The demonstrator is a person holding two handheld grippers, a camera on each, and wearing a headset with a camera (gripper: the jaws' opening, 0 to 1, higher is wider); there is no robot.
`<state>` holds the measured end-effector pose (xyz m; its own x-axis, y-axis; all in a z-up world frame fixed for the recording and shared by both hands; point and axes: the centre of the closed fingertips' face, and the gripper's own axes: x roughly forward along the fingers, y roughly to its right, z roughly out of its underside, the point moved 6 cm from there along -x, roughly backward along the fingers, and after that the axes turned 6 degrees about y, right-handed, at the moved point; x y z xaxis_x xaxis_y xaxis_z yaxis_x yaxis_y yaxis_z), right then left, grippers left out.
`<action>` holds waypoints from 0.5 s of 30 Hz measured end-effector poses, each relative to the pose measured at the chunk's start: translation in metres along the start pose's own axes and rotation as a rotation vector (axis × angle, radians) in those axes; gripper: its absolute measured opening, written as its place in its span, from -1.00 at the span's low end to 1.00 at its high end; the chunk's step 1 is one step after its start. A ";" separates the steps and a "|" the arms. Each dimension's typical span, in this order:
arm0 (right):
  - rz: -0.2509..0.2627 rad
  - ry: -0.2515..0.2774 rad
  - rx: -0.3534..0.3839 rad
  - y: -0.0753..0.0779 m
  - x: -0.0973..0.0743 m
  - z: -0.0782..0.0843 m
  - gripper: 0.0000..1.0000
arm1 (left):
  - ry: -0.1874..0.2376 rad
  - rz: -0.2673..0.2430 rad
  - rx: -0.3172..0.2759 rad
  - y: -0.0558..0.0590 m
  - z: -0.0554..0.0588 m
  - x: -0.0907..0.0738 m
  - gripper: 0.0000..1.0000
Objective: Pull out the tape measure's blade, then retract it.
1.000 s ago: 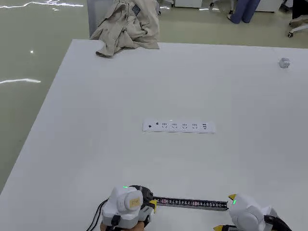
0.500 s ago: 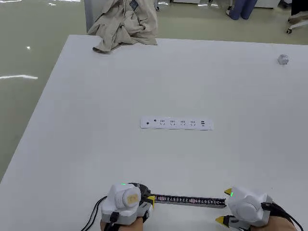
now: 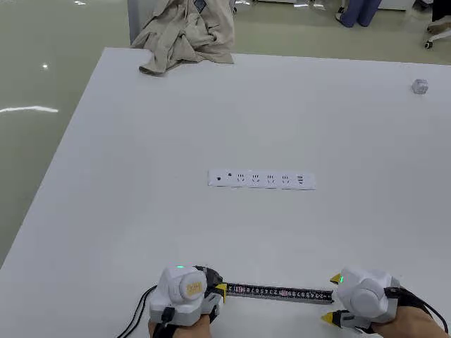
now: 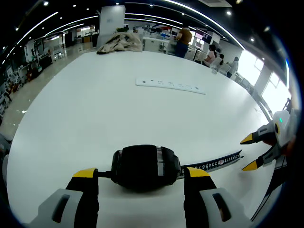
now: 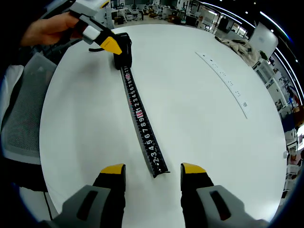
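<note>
A black tape measure point(image 4: 145, 166) sits on the white table point(image 3: 211, 127) at its near edge, and my left gripper point(image 4: 141, 173) is shut on its case. In the head view the case point(image 3: 208, 277) lies under the left gripper point(image 3: 215, 290). The blade point(image 3: 278, 291) lies flat on the table, drawn out to the right, numbers up. Its hooked end point(image 5: 160, 171) lies in the gap of my right gripper point(image 5: 153, 169), whose jaws stand open and do not touch it. The right gripper point(image 3: 332, 299) is at the bottom right of the head view.
A white power strip point(image 3: 261, 179) lies mid-table. A beige garment point(image 3: 184, 35) is heaped at the far left edge, and a small grey object point(image 3: 420, 86) sits far right. A black cable point(image 3: 137, 318) trails behind the left gripper. A grey chair point(image 5: 23, 123) stands by the near edge.
The head view has shifted slightly. The blade's drawn-out length and both grippers look about the same as before.
</note>
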<state>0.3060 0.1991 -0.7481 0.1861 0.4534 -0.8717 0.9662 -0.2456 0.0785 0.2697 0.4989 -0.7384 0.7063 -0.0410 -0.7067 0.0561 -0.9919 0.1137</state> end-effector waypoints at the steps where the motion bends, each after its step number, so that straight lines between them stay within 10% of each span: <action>1: -0.006 0.000 -0.007 0.001 0.000 0.000 -0.07 | 0.001 0.000 -0.001 0.000 0.000 0.000 0.41; 15: -0.079 -0.044 -0.082 0.012 0.008 0.009 -0.27 | 0.003 0.000 -0.007 -0.001 -0.003 0.003 0.34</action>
<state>0.3171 0.1920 -0.7589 0.1029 0.4298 -0.8970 0.9892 -0.1392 0.0467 0.2734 0.5002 -0.7384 0.7085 -0.0406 -0.7046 0.0609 -0.9911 0.1184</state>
